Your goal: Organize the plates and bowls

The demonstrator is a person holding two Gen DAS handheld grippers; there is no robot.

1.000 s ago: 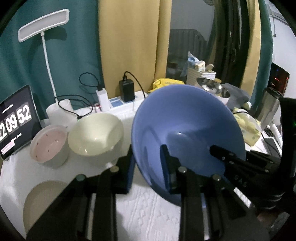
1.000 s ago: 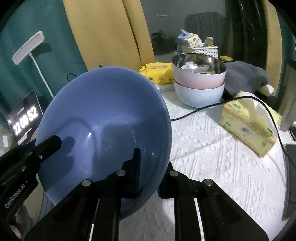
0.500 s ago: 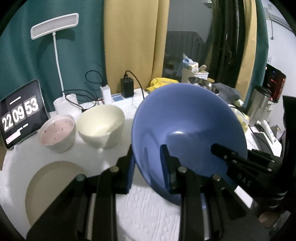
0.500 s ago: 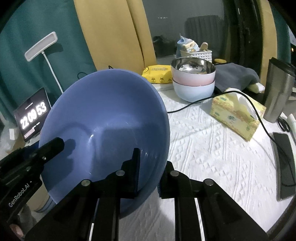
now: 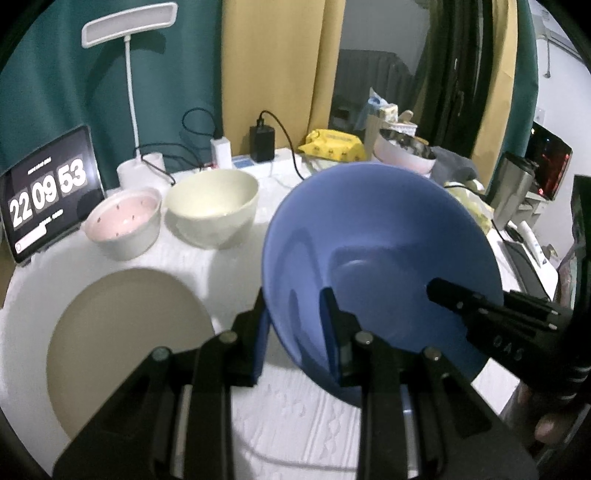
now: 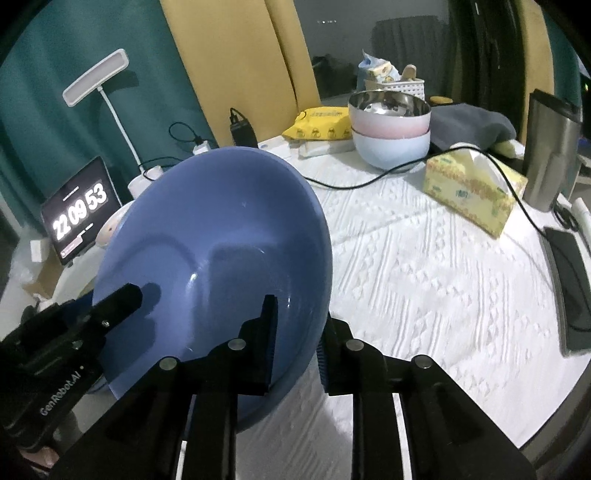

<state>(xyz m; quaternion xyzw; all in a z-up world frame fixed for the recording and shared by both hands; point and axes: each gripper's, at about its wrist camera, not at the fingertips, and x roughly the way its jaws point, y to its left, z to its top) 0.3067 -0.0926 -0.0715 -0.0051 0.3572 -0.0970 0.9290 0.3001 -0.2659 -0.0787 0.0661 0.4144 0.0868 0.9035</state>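
Observation:
A large blue bowl (image 5: 388, 240) hangs tilted above the white tablecloth, between both grippers. My left gripper (image 5: 295, 306) is shut on its near-left rim, one pad inside and one outside. My right gripper (image 6: 297, 321) straddles the opposite rim of the blue bowl (image 6: 207, 229); its jaws are opening and the pads look just off the wall. A flat beige plate (image 5: 125, 343) lies on the cloth to the lower left. Behind it stand a cream bowl (image 5: 212, 201) and a pink bowl (image 5: 123, 218). A pink bowl stacked in a pale blue one (image 6: 389, 125) stands at the back right.
A tablet clock (image 5: 48, 192) and a white desk lamp (image 5: 129, 22) stand at the back left, with chargers and cables beside them. A yellow tissue box (image 6: 472, 192), a black cable, a steel tumbler (image 6: 550, 147) and a dark flat device (image 6: 569, 288) occupy the right side.
Both grippers have drawn back with the blue bowl, so the beige plate and more of the table show. The right gripper's fingers stand slightly wider apart than before.

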